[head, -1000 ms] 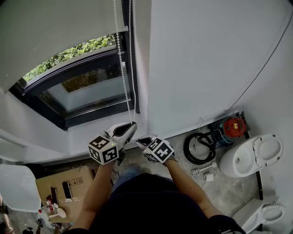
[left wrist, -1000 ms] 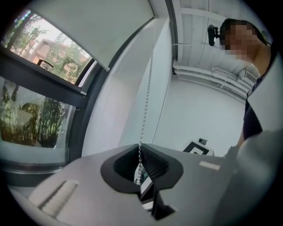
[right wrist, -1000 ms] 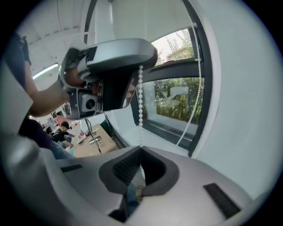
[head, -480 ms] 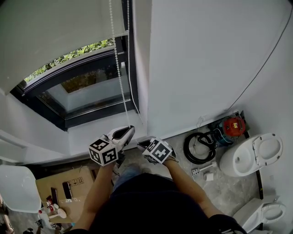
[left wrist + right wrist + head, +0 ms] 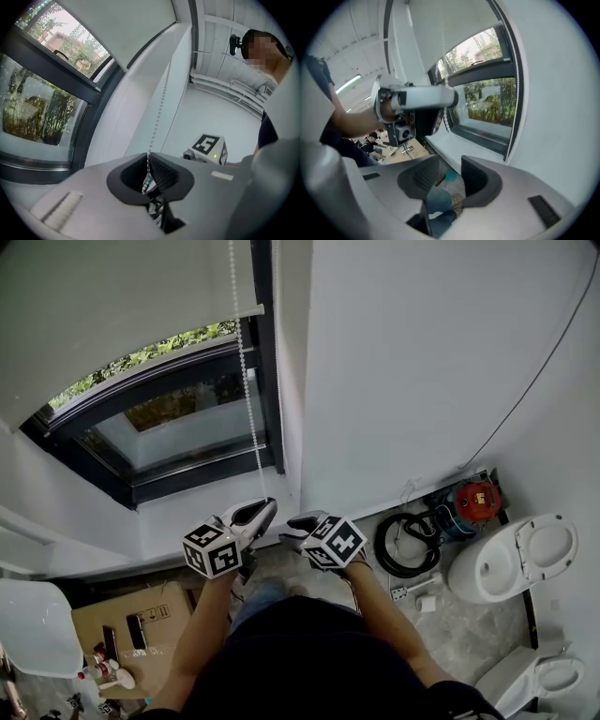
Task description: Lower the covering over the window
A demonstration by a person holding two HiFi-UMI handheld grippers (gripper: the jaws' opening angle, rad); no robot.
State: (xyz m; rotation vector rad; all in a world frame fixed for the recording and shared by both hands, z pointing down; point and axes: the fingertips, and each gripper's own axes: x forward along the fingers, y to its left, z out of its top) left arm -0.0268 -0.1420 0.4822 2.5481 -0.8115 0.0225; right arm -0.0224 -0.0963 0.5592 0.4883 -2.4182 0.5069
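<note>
Head view: the roller blind covers only the top of the window; its bead chain drops to the left hand-held gripper.

Left gripper view: it is clenched on the chain.

Right gripper view: the right hand-held gripper has just been opening, with nothing between its jaws. This looks like mid-pull, so the next move is probably to regrasp higher and draw down.
</note>
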